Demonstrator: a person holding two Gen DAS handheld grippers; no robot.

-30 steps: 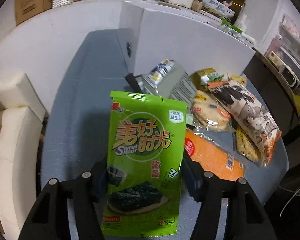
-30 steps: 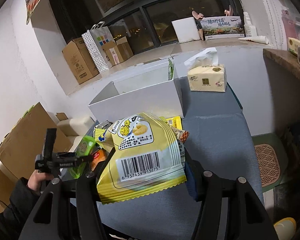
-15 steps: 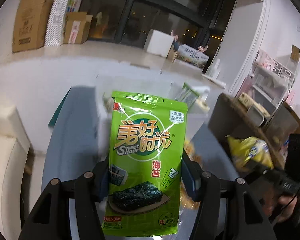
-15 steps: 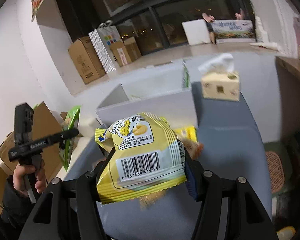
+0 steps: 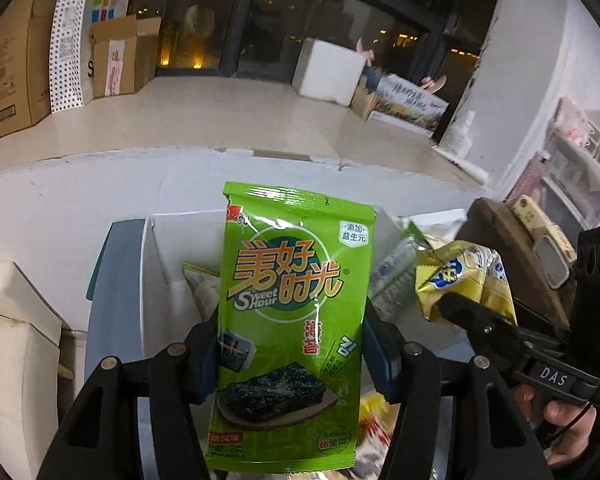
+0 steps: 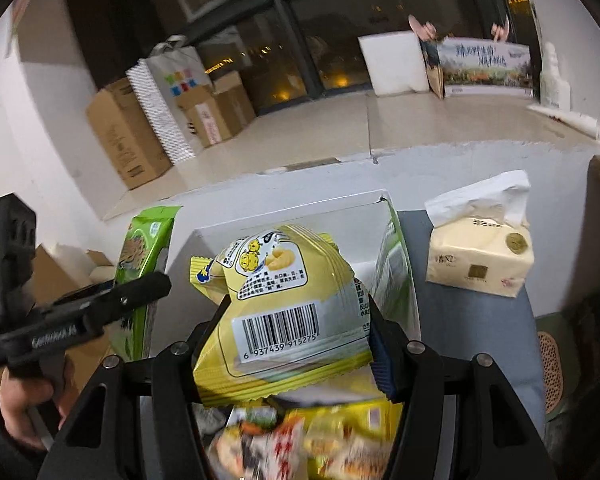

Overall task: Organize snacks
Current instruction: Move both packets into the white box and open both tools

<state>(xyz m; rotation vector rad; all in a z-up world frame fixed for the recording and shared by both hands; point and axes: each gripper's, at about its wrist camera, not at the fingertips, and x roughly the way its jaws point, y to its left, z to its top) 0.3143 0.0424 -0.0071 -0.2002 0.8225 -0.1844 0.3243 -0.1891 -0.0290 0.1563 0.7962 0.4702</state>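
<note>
White box (image 6: 300,216) sits on the grey table (image 6: 472,320), tissue pack (image 6: 480,260) just beside its right wall. Left gripper (image 5: 292,352) is clamped on the green seaweed packet (image 5: 296,320), upright, held above the box's near edge. Right gripper (image 6: 300,344) is pinched on the yellow snack bag (image 6: 280,304), also over the box. Loose snacks (image 6: 300,440) below are blurred, probably on the table's near edge.

The black left gripper (image 5: 292,354) is being held raised, jaws clamped; the black right gripper (image 6: 296,354) likewise, level beside it.
</note>
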